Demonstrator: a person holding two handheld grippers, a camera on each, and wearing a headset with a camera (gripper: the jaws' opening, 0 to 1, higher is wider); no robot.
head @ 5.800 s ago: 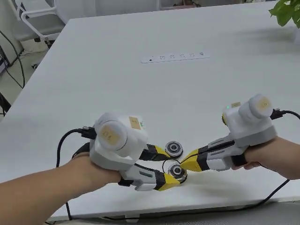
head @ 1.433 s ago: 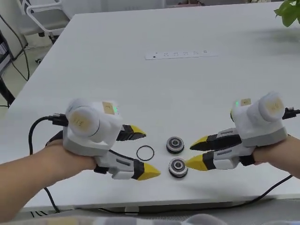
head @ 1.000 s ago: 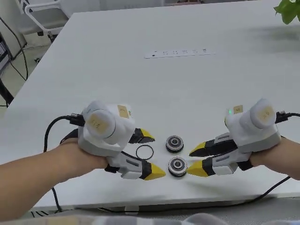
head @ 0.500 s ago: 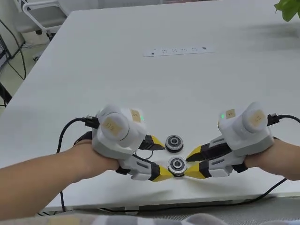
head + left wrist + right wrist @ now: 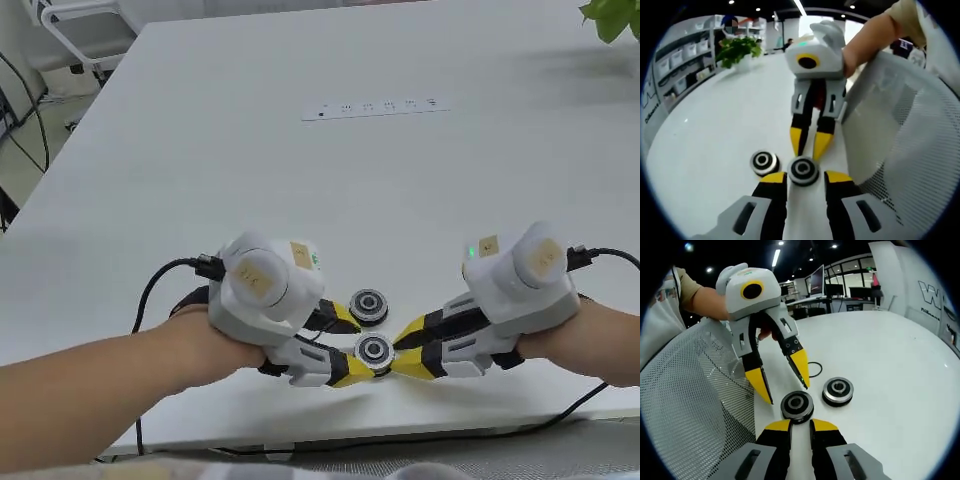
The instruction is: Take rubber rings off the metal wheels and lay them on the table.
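1. While the near wheel (image 5: 375, 349) sits low in the head view, close to the desk's (image 5: 300, 200) front edge, the two tools meet over it from either side, so anything knocked toward the bottom of the frame could roll off.
2. At lower left, the left hand-held gripper (image 5: 350, 347) has its jaws spread wide, with one yellow tip on each side of that wheel. It holds nothing.
3. At lower right, the right hand-held gripper (image 5: 402, 348) has only a narrow gap between its jaws. Its tips are just short of the wheel's rim and it is also empty.
4. Just beyond, near the frame's centre, the second wheel (image 5: 369, 305) lies flat and untouched.
5. In the right gripper view, one rubber ring (image 5: 815, 369) lies loose on the desk behind the left tool's jaw, so at least one removal looks done.
6. The near wheel shows a dark outer band and seems next. I cannot tell whether the far one carries a ring.
7. Toward the top of the frame the desk is broad and bare as far as the power strip (image 5: 375, 105), which leaves ample room to lay rings down.
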